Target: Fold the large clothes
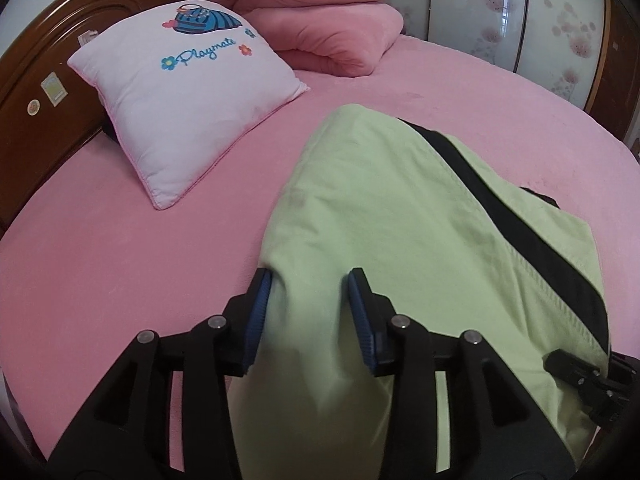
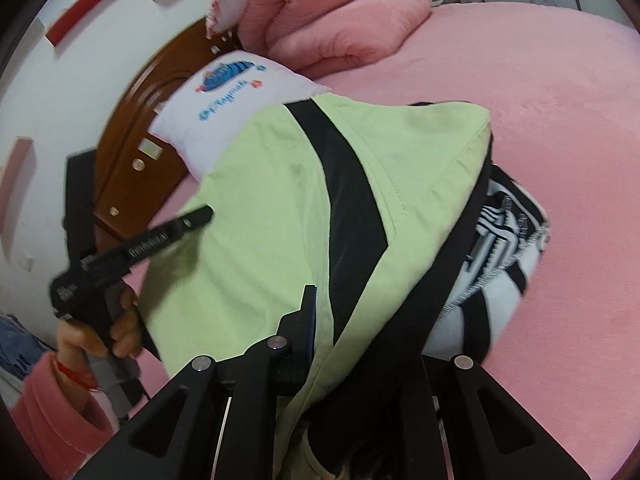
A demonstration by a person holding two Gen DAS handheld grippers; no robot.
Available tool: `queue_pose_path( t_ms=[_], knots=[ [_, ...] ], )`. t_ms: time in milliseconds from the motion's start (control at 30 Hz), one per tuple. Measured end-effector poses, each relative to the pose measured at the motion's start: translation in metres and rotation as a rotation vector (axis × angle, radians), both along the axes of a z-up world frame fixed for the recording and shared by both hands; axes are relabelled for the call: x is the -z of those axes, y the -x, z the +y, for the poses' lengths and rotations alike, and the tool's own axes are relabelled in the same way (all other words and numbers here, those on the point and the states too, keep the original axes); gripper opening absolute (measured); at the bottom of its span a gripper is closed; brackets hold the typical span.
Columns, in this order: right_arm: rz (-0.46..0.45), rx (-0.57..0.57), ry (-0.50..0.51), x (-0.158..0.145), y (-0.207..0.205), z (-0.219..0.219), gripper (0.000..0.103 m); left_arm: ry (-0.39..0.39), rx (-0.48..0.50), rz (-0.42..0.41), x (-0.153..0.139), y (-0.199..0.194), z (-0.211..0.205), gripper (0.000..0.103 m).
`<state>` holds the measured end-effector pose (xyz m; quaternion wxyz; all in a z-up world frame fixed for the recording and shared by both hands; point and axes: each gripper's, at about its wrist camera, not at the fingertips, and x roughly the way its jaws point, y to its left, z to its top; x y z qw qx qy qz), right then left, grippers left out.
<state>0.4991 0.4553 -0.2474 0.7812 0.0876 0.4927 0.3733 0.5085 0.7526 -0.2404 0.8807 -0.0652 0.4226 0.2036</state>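
Your left hand-held gripper (image 1: pixel 308 312) stands apart around the green garment (image 1: pixel 400 216) — unclamped; the right hand-held gripper (image 2: pixel 360 320) pinches it, so near the pillow (image 1: pixel 180 92) that side may slump.

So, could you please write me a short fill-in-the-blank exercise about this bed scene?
1. The garment is light green with a ____ stripe.
2. The pillow shows the word ____.
3. The bed sheet is ____.
4. The folded quilt lies beside the ____.

Missing words: black; Playmate; pink; pillow
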Motion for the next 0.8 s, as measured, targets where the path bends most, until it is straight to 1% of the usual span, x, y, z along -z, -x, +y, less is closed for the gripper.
queue_pose_path(
  t_ms=[67,133,167,233,333,467,533,633,800],
  knots=[
    [0.013,0.01,0.055,0.004,-0.001,-0.001,0.012,-0.002,0.015,-0.007,-0.004,0.004,-0.007,0.038],
    [0.024,0.014,0.083,0.004,0.0,-0.005,0.011,-0.012,0.026,-0.011,-0.007,0.009,-0.017,0.039],
    [0.027,0.017,0.089,0.003,0.003,-0.007,0.011,-0.019,0.026,-0.013,-0.005,0.008,-0.017,0.039],
    [0.028,0.017,0.1,0.003,0.001,-0.007,0.012,-0.021,0.023,-0.013,-0.01,0.016,-0.026,0.039],
    [0.036,0.034,0.104,-0.001,0.001,-0.008,0.013,-0.001,0.016,-0.015,-0.012,0.02,-0.026,0.039],
    [0.05,0.074,0.13,-0.012,0.013,-0.027,0.021,0.014,0.009,-0.01,-0.012,0.024,-0.026,0.039],
    [0.045,0.087,0.148,-0.021,0.026,-0.041,0.021,0.021,0.002,-0.004,-0.013,0.026,-0.025,0.039],
    [0.053,0.103,0.18,-0.034,0.039,-0.049,0.021,0.047,-0.031,0.017,-0.015,0.03,-0.024,0.039],
    [0.043,0.089,0.273,-0.053,0.056,-0.044,0.021,0.056,-0.091,0.071,-0.022,0.052,-0.032,0.039]
  ],
)
